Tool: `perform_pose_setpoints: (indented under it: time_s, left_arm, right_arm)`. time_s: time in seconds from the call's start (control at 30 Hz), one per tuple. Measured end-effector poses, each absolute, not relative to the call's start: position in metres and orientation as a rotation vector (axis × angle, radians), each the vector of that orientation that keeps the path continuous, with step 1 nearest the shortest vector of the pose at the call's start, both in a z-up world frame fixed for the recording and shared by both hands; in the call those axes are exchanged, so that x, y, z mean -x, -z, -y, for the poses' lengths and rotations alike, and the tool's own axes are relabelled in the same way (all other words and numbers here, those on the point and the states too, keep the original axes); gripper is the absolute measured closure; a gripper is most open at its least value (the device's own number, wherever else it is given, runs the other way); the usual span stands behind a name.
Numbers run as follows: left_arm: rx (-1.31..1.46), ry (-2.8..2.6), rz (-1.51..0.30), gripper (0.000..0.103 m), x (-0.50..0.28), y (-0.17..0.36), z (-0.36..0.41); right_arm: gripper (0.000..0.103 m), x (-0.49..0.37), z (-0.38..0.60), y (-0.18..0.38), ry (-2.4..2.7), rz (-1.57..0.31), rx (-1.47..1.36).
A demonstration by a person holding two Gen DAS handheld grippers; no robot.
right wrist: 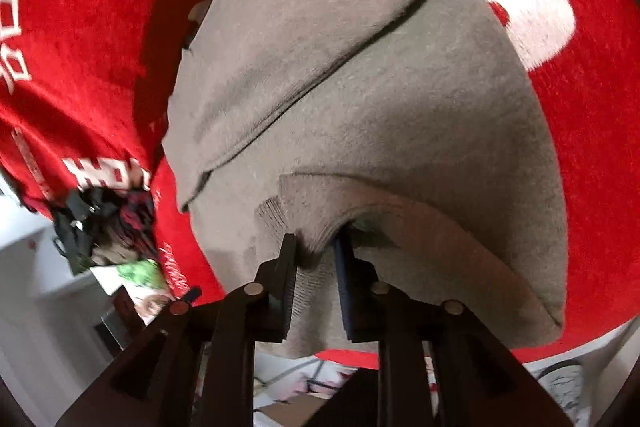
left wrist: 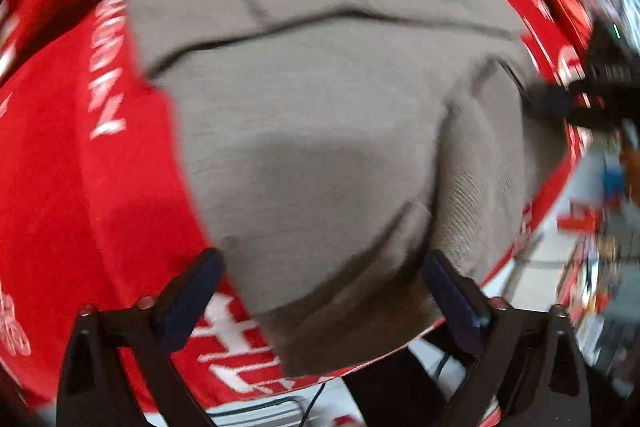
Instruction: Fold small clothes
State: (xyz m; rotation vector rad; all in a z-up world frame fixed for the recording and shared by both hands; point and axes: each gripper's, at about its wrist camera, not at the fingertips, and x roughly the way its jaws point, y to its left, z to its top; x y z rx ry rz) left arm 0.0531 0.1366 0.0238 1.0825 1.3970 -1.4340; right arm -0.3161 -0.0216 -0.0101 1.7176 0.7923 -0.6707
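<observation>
Here, left hand-held gripper (left wrist: 322, 281) spread wide over grey garment (left wrist: 320, 99), right hand-held gripper (right wrist: 316, 247) pinching its ribbed edge.

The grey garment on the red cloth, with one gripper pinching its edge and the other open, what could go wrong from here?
1. The right gripper pinches only a thin bit of the grey garment's ribbed edge, so it might slip out when pulled.
2. The left gripper is open over the near corner; closing low could also catch the red cloth.
3. The folded flap on top may shift if the edge is tugged.
</observation>
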Motion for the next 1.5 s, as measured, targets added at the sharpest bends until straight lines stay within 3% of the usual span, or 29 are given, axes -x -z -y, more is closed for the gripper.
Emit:
perform_pose_setpoints:
  time_s: [0.17, 0.27, 0.33, 0.43, 0.5, 0.53, 0.57, 0.73, 0.77, 0.8, 0.83, 1.1, 1.23, 1.5]
  left_arm:
    - [-1.172, 1.485, -1.399, 0.015, -0.022, -0.011, -0.139]
    - [-1.179, 1.476, -1.367, 0.027, -0.012, -0.01, -0.143]
    - [-1.171, 1.484, -1.372, 0.068, -0.01, -0.013, -0.144]
    - [-1.13, 1.493, -1.419, 0.09, -0.014, -0.018, -0.141]
    - [-1.106, 1.491, -1.432, 0.09, -0.016, -0.02, -0.141]
    - [-1.09, 1.492, -1.439, 0.09, -0.019, -0.021, -0.141]
    - [-1.075, 1.491, -1.442, 0.09, -0.021, -0.023, -0.141]
    - [-0.997, 1.498, -1.475, 0.093, -0.031, -0.034, -0.141]
    - [-0.984, 1.499, -1.48, 0.101, -0.033, -0.036, -0.141]
    - [-0.976, 1.499, -1.484, 0.102, -0.036, -0.038, -0.141]
    - [-0.961, 1.5, -1.481, 0.102, -0.038, -0.041, -0.142]
    - [-0.94, 1.478, -1.467, 0.102, -0.053, -0.058, -0.142]
    - [-1.08, 1.467, -1.409, 0.102, -0.04, -0.048, -0.144]
    - [-1.081, 1.442, -1.457, 0.101, -0.025, -0.038, -0.141]
  right_arm:
    - [0.081, 0.328, 0.0, 0.023, 0.706, -0.901, -1.735]
    - [0.081, 0.339, -0.019, 0.026, 0.72, -0.938, -1.742]
    - [0.081, 0.341, -0.026, 0.014, 0.745, -0.971, -1.67]
    - [0.081, 0.325, -0.025, -0.016, 0.783, -1.072, -1.398]
    - [0.069, 0.307, -0.019, -0.035, 0.79, -1.126, -1.204]
    - [0.049, 0.298, -0.013, -0.04, 0.793, -1.144, -1.135]
    - [0.041, 0.292, -0.007, -0.041, 0.794, -1.154, -1.086]
    - [0.041, 0.261, 0.032, -0.018, 0.799, -1.26, -0.965]
    - [0.047, 0.256, 0.037, -0.006, 0.775, -1.3, -0.984]
    - [0.064, 0.253, 0.038, 0.0, 0.751, -1.324, -0.995]
    - [0.096, 0.251, 0.036, 0.003, 0.742, -1.349, -0.984]
    - [0.097, 0.261, 0.007, -0.056, 0.857, -1.297, -0.843]
    - [0.097, 0.281, -0.01, -0.059, 0.878, -1.324, -0.889]
    - [0.097, 0.325, -0.06, -0.046, 0.884, -1.375, -0.993]
